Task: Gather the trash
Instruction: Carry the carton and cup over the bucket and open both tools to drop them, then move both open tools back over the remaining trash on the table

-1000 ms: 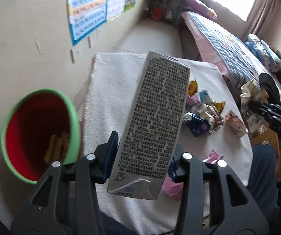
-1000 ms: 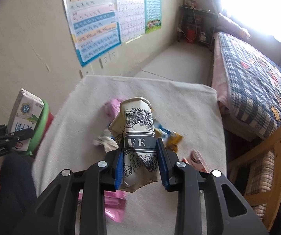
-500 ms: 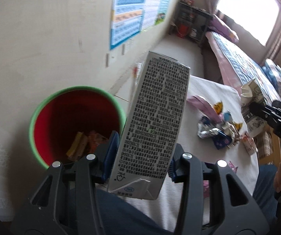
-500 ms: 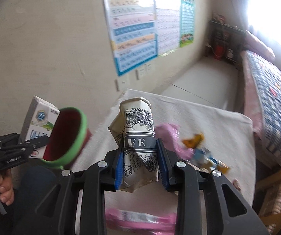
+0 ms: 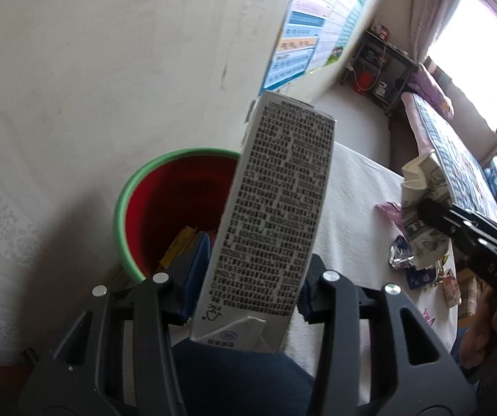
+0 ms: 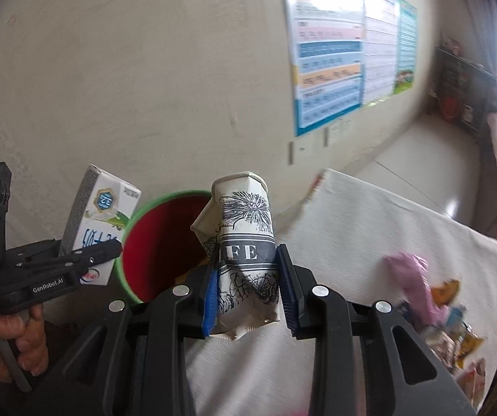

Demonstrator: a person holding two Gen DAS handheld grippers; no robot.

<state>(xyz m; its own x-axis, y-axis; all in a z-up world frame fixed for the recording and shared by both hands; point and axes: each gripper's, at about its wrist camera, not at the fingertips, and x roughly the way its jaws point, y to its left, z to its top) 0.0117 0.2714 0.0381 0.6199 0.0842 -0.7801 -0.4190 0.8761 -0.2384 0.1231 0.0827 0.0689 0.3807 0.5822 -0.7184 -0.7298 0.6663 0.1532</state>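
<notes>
Carrying is the step: my left gripper [image 5: 248, 287] clamps the milk carton [image 5: 272, 215] and my right gripper [image 6: 248, 294] squeezes the crumpled cup [image 6: 245, 253], both beside the bin [image 5: 123, 215]; next, centre over it and release.

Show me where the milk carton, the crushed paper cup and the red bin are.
milk carton [image 5: 276, 222], left wrist view, printed side.
crushed paper cup [image 6: 246, 239], right wrist view, dark band.
red bin [image 5: 168, 204], left wrist view, inner wall.

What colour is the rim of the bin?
Green, around a red inside; the bin shows best in the left wrist view.
</notes>
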